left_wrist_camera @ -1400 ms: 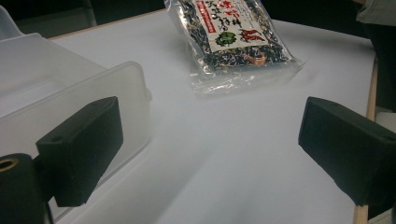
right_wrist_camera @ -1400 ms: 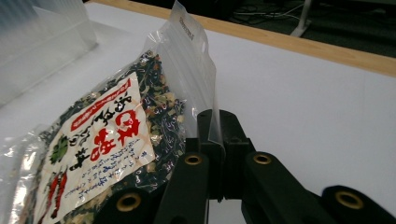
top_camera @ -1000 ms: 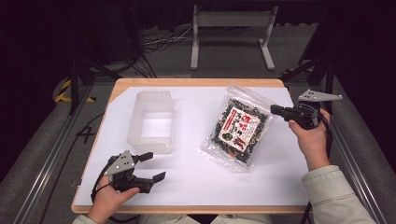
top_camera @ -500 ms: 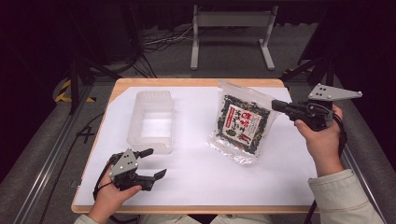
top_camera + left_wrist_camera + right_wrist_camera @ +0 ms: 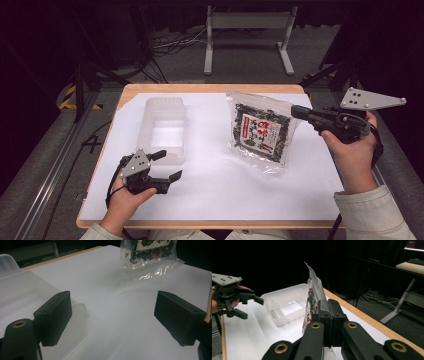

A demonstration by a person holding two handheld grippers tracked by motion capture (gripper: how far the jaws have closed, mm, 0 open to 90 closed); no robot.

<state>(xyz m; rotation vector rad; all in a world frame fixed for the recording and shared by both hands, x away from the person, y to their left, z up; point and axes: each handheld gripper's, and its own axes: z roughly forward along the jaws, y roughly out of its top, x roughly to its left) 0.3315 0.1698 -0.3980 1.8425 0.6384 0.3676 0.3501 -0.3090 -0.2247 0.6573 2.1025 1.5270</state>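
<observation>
Fingers of the right gripper [image 5: 329,315] pinch one edge of the seaweed snack bag [image 5: 262,132], hanging it clear of the white bench [image 5: 225,185] — likely bound for the clear plastic bin [image 5: 162,130]. Left gripper [image 5: 167,165] waits beside the bin, fingers apart.

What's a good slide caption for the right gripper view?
Right hand-held gripper clamps the snack bag's edge, lifting it beside the clear plastic bin.

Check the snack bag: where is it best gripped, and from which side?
By its flat sealed side edge, from the right. The right gripper is shut there on the snack bag; that thin seam fits between the jaws, while the filled middle is bulky. The bag hangs tilted above the table.
</observation>
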